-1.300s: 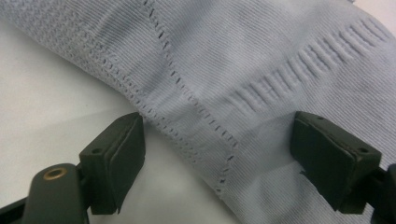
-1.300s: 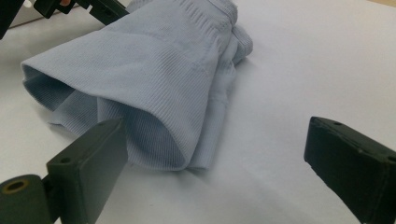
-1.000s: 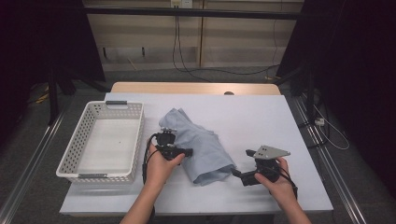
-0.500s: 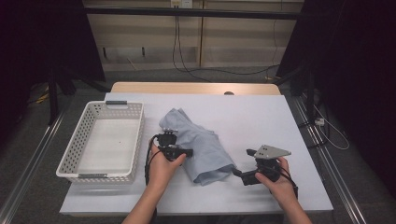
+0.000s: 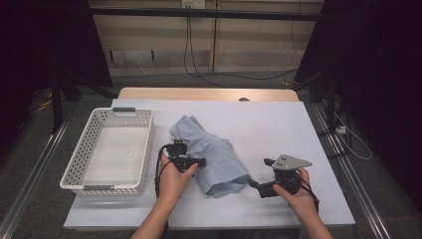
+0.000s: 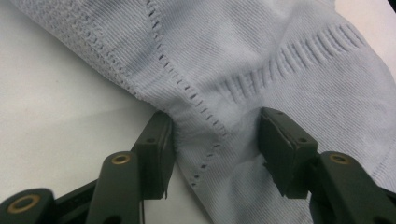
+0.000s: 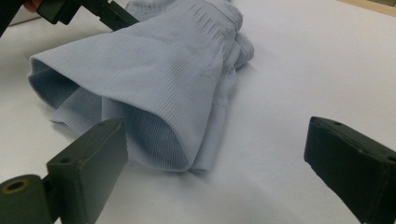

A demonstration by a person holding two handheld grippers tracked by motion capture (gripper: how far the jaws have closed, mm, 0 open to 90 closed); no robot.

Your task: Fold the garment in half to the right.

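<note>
A light blue knitted garment [image 5: 214, 154] lies crumpled on the white table [image 5: 278, 124]. My left gripper [image 5: 198, 163] is at its left edge. In the left gripper view the left gripper [image 6: 215, 135] straddles a fold of the garment [image 6: 224, 70] near a seam. Its jaws have just been closing, and the pads stand at the fold's sides with a wide gap. My right gripper [image 5: 259, 173] stands open by the garment's lower right end. In the right gripper view the right gripper [image 7: 215, 144] faces the open hem of the garment [image 7: 154, 79] and grips nothing.
A white perforated basket [image 5: 79, 159] stands at the table's left, with nothing in it. A wooden strip [image 5: 199, 93] runs along the far edge. Bare table lies to the right and behind the garment.
Both hands have stayed where they were. The garment lies in the same place.
</note>
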